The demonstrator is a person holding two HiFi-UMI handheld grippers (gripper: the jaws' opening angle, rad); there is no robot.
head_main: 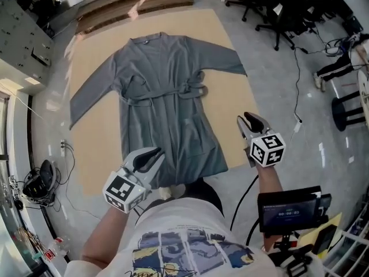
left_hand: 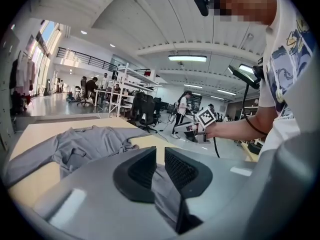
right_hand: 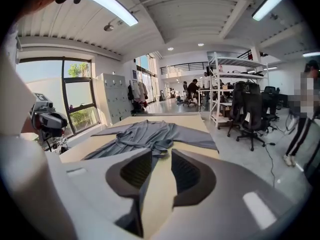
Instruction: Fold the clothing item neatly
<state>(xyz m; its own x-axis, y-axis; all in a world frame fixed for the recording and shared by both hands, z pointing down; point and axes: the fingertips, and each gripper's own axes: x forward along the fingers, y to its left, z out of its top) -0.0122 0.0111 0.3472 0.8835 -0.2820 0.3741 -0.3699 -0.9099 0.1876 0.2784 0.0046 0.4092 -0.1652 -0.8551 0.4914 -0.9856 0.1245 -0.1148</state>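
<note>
Grey robe (head_main: 167, 91) is seen laid flat, front up, on a tan mat (head_main: 92, 172) on the floor (head_main: 277, 97). Collar is at the far end, hem (head_main: 196, 169) nearest the person. Both sleeves are spread out: left sleeve (head_main: 92, 94) is angled down towards the mat's left side, right sleeve (head_main: 222, 59) is stretched out towards the right edge. Belt (head_main: 187, 90) is tied across the waist, knot sitting right of centre.

L tool (head_main: 151, 154) is held low at the hem's left corner, just over the cloth edge. In the left gripper view the L tool (left_hand: 160, 152) is shown w/ jaws nearly together, only a narrow slit left btw the pads. Grey cloth is visible through that slit, lying below, but nothing is pinched, so no hold on the robe (left_hand: 85, 146).

R tool (head_main: 249, 119) is held out to the right of the hem, at the mat's right edge, apart from the cloth. In the right gripper view the R tool (right_hand: 161, 154) is shown w/ jaws partly open, gap wider than the L one. Nothing is gripped. Only the mat and the robe (right_hand: 145, 131) beyond are seen through the gap.

Office chairs (head_main: 277, 10) are parked on the floor at far right, well apart from the mat, and a cable (head_main: 297, 79) is trailed across the floor nearby.
</note>
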